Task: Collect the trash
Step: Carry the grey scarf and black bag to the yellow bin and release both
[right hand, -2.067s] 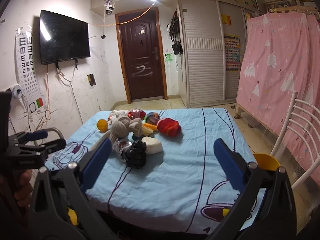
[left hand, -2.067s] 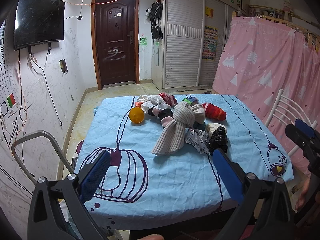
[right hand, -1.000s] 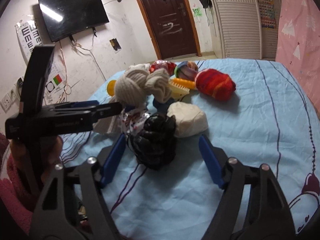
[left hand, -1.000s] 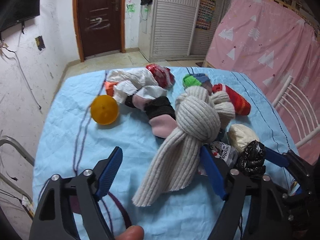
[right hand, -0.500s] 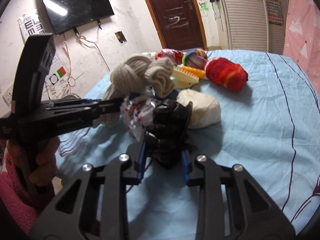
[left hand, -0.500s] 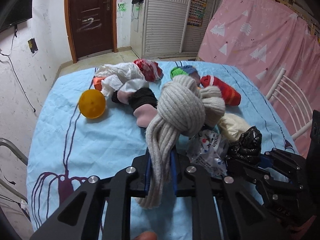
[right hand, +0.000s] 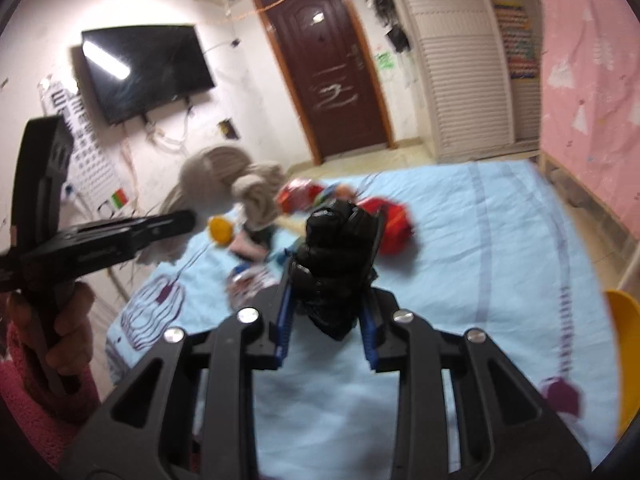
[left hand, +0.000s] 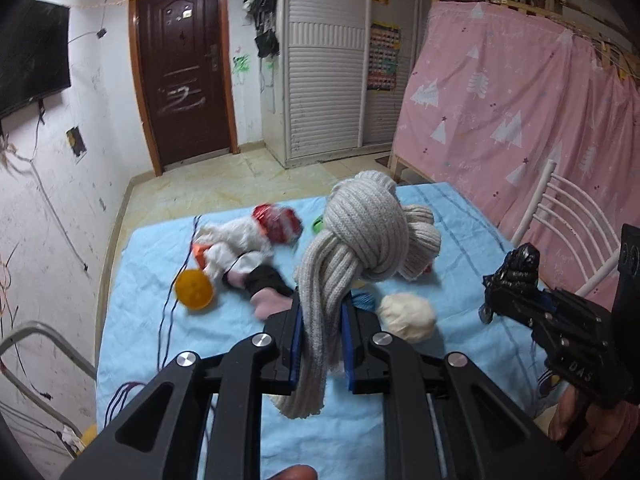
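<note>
My left gripper (left hand: 320, 344) is shut on the tail of a knotted beige knit scarf (left hand: 360, 236), which hangs lifted above the blue tablecloth (left hand: 152, 264). My right gripper (right hand: 326, 318) is shut on a crumpled black plastic bag (right hand: 336, 256), also raised off the table. In the left wrist view the right gripper (left hand: 516, 300) with the black bag (left hand: 516, 268) shows at the right. In the right wrist view the left gripper (right hand: 176, 220) and the scarf (right hand: 224, 172) show at the left.
On the cloth lie an orange ball (left hand: 194, 290), white crumpled paper (left hand: 236, 248), a red wrapper (left hand: 276, 220), dark and pink socks (left hand: 268, 284), a cream lump (left hand: 406, 314) and a printed wrapper (right hand: 248, 280). A white chair (left hand: 568, 216) stands right; a yellow seat (right hand: 624, 340) is nearby.
Both grippers closed, the left on the scarf and the right on the black bag, then rose, lifting both items off the table.
</note>
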Tool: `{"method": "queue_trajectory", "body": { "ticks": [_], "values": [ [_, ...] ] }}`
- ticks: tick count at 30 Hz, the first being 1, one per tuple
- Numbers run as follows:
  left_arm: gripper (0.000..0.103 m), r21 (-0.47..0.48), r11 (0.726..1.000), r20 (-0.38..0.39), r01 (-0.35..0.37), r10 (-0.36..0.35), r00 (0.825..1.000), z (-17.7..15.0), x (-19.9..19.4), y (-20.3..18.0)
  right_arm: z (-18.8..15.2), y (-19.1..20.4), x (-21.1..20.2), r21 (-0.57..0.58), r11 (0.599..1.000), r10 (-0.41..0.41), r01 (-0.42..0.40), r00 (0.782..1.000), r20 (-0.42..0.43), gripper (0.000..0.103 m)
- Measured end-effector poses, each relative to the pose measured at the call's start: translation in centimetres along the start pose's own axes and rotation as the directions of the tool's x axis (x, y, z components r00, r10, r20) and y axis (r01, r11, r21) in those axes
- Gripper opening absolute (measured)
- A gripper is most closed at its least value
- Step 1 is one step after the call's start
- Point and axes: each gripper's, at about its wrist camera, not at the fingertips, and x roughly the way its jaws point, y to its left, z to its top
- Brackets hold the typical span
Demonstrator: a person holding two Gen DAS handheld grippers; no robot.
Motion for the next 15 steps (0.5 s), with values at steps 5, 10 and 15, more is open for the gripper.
{"method": "queue_trajectory", "body": {
  "ticks": [5, 10, 15],
  "values": [
    [0.008, 0.055, 0.998, 0.008, 0.043, -0.044, 0.999, 2.7, 0.6, -4.5, 1.1, -4.1, -2.9, 0.052, 0.995, -0.091, 0.088, 0.994, 0.062, 0.027],
    [0.008, 0.117, 0.989, 0.006, 0.092, -0.094, 0.996, 5.0, 1.7, -10.1, 1.6, -8.2, -5.3, 0.098, 0.981, -0.175, 0.165, 0.98, 0.094, 0.027],
    [0.008, 0.173, 0.975, -0.021, 0.139, -0.137, 0.99, 6.6, 3.2, -15.8, 1.6, -12.2, -7.4, 0.133, 0.96, -0.259, 0.245, 0.96, 0.103, 0.027]
  ]
}}
